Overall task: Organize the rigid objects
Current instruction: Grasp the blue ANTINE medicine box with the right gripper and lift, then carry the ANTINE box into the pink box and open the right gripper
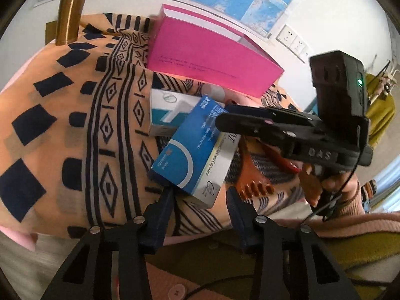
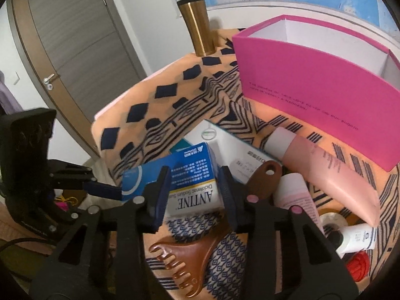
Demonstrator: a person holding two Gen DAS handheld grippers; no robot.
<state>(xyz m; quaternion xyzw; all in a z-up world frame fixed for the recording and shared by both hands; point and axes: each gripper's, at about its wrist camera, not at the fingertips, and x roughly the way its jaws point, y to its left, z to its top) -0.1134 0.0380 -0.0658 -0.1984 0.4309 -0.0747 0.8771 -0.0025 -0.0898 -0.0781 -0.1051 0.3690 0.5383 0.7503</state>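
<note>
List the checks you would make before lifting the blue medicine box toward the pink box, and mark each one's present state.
1. Right tool pads against both sides of the blue medicine box: ok.
2. Left tool gripping the same box: cannot tell; only its near corner sits between the fingers.
3. Blue medicine box free of neighbours: not ok; it rests on the white box.
4. Pink box upright, open on top: ok.
5. Brown comb clear of the right tool: cannot tell; its handle lies close beside one finger.
</note>
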